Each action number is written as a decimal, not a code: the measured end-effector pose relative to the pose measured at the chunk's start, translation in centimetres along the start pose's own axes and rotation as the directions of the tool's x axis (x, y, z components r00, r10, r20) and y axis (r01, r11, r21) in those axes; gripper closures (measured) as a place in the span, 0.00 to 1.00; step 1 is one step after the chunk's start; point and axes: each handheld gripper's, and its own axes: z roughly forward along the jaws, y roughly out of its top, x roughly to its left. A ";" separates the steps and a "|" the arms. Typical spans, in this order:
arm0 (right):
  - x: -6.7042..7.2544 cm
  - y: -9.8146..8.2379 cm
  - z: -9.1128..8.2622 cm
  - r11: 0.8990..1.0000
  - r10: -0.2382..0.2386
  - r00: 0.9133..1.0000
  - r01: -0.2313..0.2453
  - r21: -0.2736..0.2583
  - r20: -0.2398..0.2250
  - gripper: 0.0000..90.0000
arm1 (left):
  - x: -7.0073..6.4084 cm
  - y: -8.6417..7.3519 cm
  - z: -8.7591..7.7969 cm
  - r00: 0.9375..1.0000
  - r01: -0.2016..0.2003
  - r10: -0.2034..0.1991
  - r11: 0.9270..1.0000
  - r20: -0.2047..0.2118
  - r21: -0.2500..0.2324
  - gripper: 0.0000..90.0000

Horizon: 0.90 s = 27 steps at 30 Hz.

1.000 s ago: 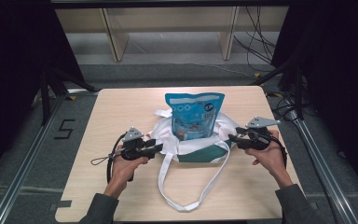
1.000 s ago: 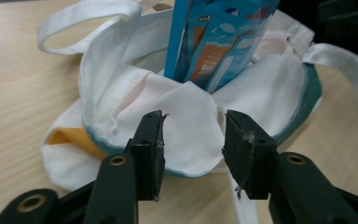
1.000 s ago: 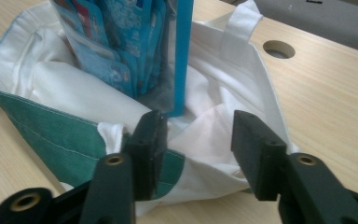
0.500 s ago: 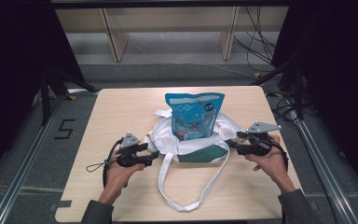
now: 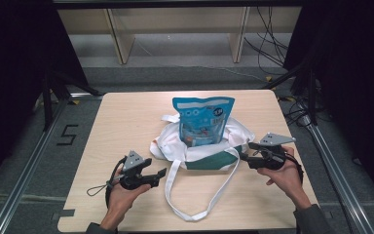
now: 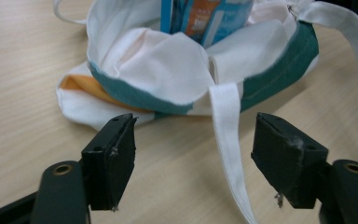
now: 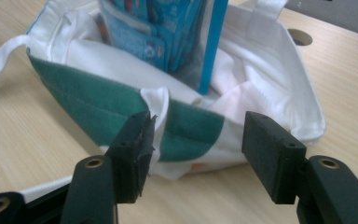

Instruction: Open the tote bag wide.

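A white tote bag (image 5: 175,146) with a green band lies slumped mid-table, and a blue snack packet (image 5: 203,119) stands upright in it. My left gripper (image 5: 161,174) hovers near the bag's left corner. Its jaws have just been opening and stand open (image 6: 193,154); one white strap (image 6: 228,135) runs along the table between them, untouched by the pads. My right gripper (image 5: 246,156) sits at the bag's right end. Its jaws have also just been opening and stand open (image 7: 196,140), facing the green band (image 7: 84,102), with the left pad close beside the strap's sewn base.
The bag's long strap loop (image 5: 195,204) trails over the wooden table (image 5: 121,117) toward its near edge. Beyond the far edge stand shelf legs (image 5: 119,44), and cables (image 5: 268,44) run on the floor. Metal rails (image 5: 24,175) line both sides.
My left gripper has drawn back from the bag's left rim toward the near edge, with its jaws wider apart. The right gripper has shifted slightly outward, its jaws a little wider.
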 end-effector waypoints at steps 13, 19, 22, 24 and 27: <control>2.2 -3.4 -2.3 1.000 0.023 1.000 -0.023 -0.013 0.021 0.45 | -2.0 -2.9 -1.6 0.998 -0.049 0.049 0.999 0.024 -0.011 0.24; 3.1 -5.6 -2.2 0.999 -0.003 1.000 0.002 0.042 0.008 0.41 | -2.6 -3.6 -2.2 0.998 -0.043 0.043 0.999 0.048 -0.003 0.23; 3.7 -6.1 -2.5 0.999 0.006 1.000 -0.006 0.052 -0.001 0.39 | -3.2 -3.9 -2.8 0.998 -0.035 0.035 0.999 0.061 -0.005 0.23; 4.1 -6.4 -2.7 0.998 -0.006 1.000 0.006 0.058 -0.014 0.38 | -3.4 -4.1 -3.1 0.997 -0.038 0.038 0.999 0.065 -0.003 0.20; 4.7 -6.8 -3.0 0.997 0.002 0.999 0.000 0.078 -0.034 0.37 | -3.5 -4.5 -3.3 0.997 -0.025 0.025 1.000 0.067 0.000 0.18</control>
